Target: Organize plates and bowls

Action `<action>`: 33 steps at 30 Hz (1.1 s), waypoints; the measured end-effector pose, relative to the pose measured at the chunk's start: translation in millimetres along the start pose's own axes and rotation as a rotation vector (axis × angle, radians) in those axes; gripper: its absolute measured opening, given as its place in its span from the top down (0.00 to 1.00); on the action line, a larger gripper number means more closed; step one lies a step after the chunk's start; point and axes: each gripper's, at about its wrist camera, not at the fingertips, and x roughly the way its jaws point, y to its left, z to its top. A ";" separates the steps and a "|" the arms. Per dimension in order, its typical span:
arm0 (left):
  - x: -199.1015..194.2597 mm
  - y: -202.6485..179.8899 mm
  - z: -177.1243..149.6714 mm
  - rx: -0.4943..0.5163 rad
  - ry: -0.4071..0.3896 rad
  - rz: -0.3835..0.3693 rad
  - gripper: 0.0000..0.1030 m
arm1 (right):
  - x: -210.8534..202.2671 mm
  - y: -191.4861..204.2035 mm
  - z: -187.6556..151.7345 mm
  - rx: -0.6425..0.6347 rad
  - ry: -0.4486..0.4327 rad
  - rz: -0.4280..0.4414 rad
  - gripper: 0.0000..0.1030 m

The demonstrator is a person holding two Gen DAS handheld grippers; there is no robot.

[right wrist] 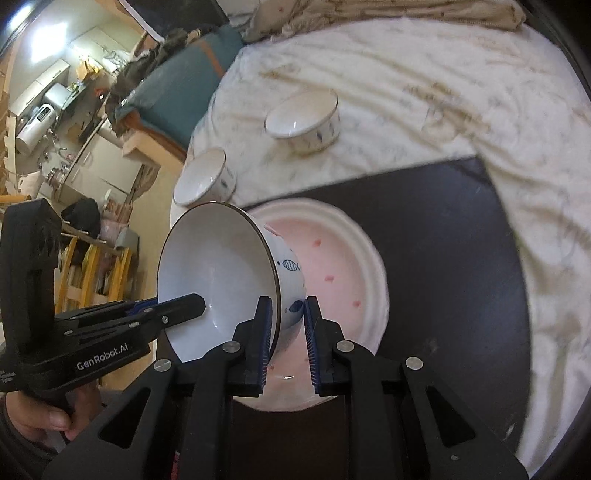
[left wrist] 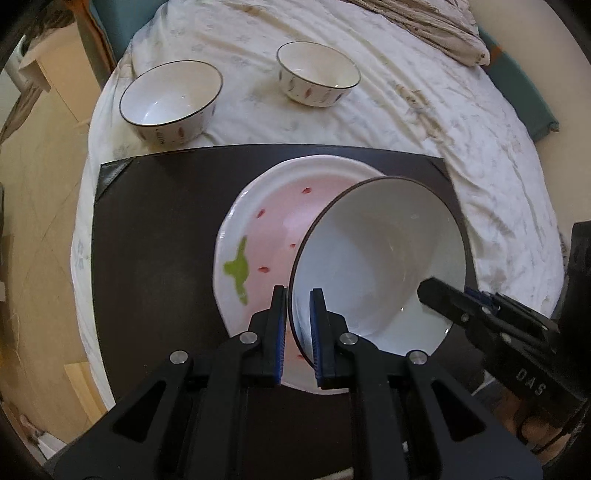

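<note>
A white bowl (left wrist: 376, 258) with a dark rim hangs tilted above a white plate (left wrist: 258, 229) with a pink centre and a green leaf mark. The plate lies on a dark mat (left wrist: 147, 221). My left gripper (left wrist: 298, 295) is shut on the bowl's near rim. From the right, my right gripper (left wrist: 439, 295) pinches the opposite rim, one finger inside the bowl. In the right wrist view my right gripper (right wrist: 287, 302) is shut on the bowl (right wrist: 221, 266) wall with its blue fish marks. There my left gripper (right wrist: 188, 308) reaches in from the left, above the plate (right wrist: 343, 266).
Two more dark-rimmed bowls (left wrist: 171, 99) (left wrist: 317, 74) stand upright on the creased white cloth (left wrist: 443, 129) beyond the mat. A striped fabric bundle (left wrist: 424, 22) lies at the far edge. The cloth's left edge drops to the floor (left wrist: 37, 184). A teal seat (right wrist: 173, 99) and kitchen clutter lie beyond.
</note>
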 end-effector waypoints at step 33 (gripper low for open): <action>31.5 -0.6 16.0 -0.035 0.055 0.021 0.89 | 37.3 -20.3 4.4 0.061 0.072 0.010 0.81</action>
